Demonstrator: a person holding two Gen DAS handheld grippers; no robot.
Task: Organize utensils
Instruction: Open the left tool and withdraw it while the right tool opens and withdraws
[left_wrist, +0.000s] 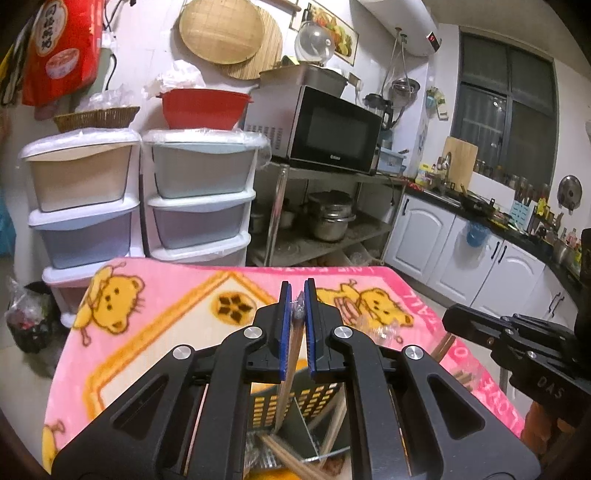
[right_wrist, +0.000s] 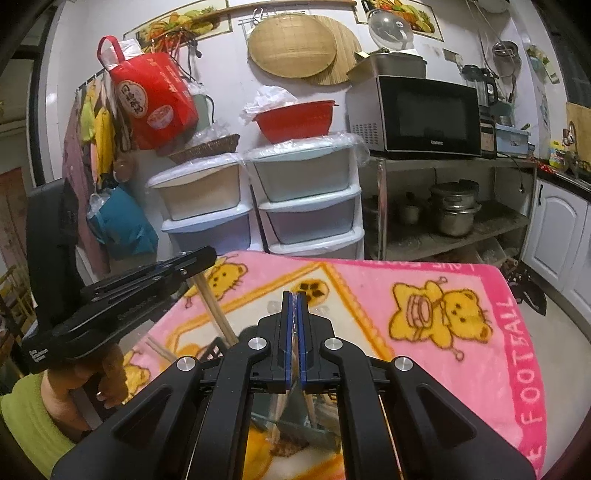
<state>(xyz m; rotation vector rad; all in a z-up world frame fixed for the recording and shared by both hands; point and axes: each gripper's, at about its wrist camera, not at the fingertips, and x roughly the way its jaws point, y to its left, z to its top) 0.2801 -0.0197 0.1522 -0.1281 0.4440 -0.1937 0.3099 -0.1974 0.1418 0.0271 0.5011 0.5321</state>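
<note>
The left tool (left_wrist: 297, 295) pinches a pair of wooden chopsticks in a clear wrapper (left_wrist: 291, 354) between its blue fingers (left_wrist: 283, 325). The sticks hang down from the tool into a black holder with little square holes (left_wrist: 317, 398), which sits on the pink bear blanket (left_wrist: 155, 317) that covers the bench. More wooden sticks (left_wrist: 284, 454) lie in the holder, near its bottom. The right tool (right_wrist: 294, 306) is pressed almost together on something thin and clear, with a wooden stick (right_wrist: 309, 406) showing under it; I cannot tell for sure what it grips. From the right camera, the left tool (right_wrist: 207, 258) is up and to the left of the blanket, and its stick (right_wrist: 216, 310) slants down toward the holder's rim (right_wrist: 210, 350). Behind the blanket stand plastic drawers (left_wrist: 199, 192) with a red bowl (left_wrist: 205, 109) on top, and a microwave (left_wrist: 332, 129) is beside them.
</note>
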